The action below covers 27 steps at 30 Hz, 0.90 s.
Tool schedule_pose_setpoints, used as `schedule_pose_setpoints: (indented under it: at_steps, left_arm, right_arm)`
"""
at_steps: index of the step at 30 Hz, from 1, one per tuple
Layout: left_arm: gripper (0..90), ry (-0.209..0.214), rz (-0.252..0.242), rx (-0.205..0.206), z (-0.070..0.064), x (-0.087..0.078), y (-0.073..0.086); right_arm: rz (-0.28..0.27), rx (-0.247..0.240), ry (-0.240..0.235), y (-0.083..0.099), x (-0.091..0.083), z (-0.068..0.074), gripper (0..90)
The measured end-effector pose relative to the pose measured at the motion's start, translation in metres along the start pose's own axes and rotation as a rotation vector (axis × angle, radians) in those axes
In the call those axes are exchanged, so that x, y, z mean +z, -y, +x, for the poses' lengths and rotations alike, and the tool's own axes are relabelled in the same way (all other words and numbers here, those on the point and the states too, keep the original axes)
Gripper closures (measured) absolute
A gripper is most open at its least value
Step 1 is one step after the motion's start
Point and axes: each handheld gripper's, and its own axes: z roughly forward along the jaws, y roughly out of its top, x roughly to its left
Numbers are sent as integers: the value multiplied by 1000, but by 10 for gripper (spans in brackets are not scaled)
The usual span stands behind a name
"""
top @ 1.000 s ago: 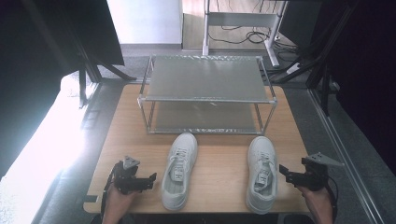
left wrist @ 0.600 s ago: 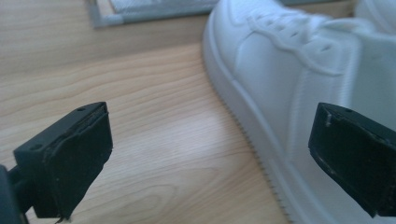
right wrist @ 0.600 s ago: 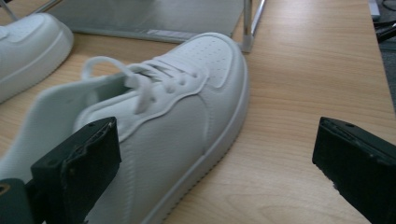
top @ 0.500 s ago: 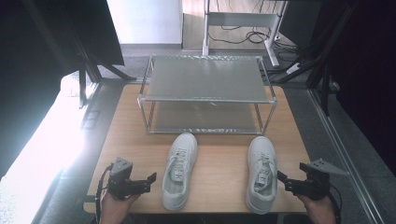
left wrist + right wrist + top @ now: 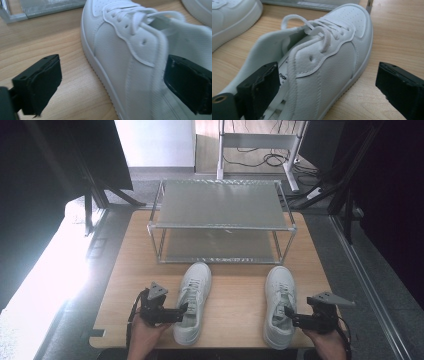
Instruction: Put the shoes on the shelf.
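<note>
Now: two open grippers straddling the sides of two white shoes

Seen from the high view, a wooden tabletop [image 5: 235, 292] carries a two-tier metal rack [image 5: 222, 220] at its far side, and every place below is given from that rack. On the near side of the rack, under its left half, lies the left shoe [image 5: 192, 302], toe pointing at the rack and touching or nearly touching its lower front rail. The left hand [image 5: 145, 337] comes up from the near edge, palm around the left gripper [image 5: 183, 309], which lies level and points rightward at the shoe's heel half. In the left gripper view the jaws stand wide apart: one over bare wood outside the shoe's side wall, the other over the shoe's opening, so that the side wall lies between them; neither visibly presses the leather.

Under the rack's right half, a little nearer the person, lies the right shoe [image 5: 279, 305], toe likewise toward the rack. The right hand [image 5: 327, 345] holds the right gripper [image 5: 288, 315] level, pointing leftward at that shoe. In the right gripper view its jaws are also spread wide, one inside the shoe's opening above the insole, one outside over the wood.
</note>
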Motion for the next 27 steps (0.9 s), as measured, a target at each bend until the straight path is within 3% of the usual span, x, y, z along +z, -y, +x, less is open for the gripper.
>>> schedule_pose_setpoints:
  at_steps: [5, 9, 12, 16, 19, 22, 25, 27]
  left_arm:
    - [91, -15, 22, -3, 1, 10, -1]
    - [172, -15, 27, -23, 3, 12, -1]
    - [257, 17, 28, -26, 3, 11, -1]
    - [427, 62, 29, -27, 1, 10, -1]
    - [543, 110, 27, -52, 3, 9, 0]
    - [622, 110, 25, -66, 6, 7, 1]
    - [669, 119, 33, -86, 12, 4, 3]
    - [690, 124, 38, -97, 14, 3, 3]
  right_arm:
    - [31, 32, 9, -2, 10, 0, 148]
    - [58, 44, 19, -5, 16, 2, 289]
    - [60, 40, 14, -7, 15, 3, 441]
    - [80, 36, 21, -6, 12, 2, 523]
    - [87, 34, 19, -5, 9, 1, 569]
    - [91, 22, 36, -4, 6, 0, 645]
    - [102, -10, 88, -1, 3, -2, 769]
    - [108, 18, 72, 0, 1, -7, 792]
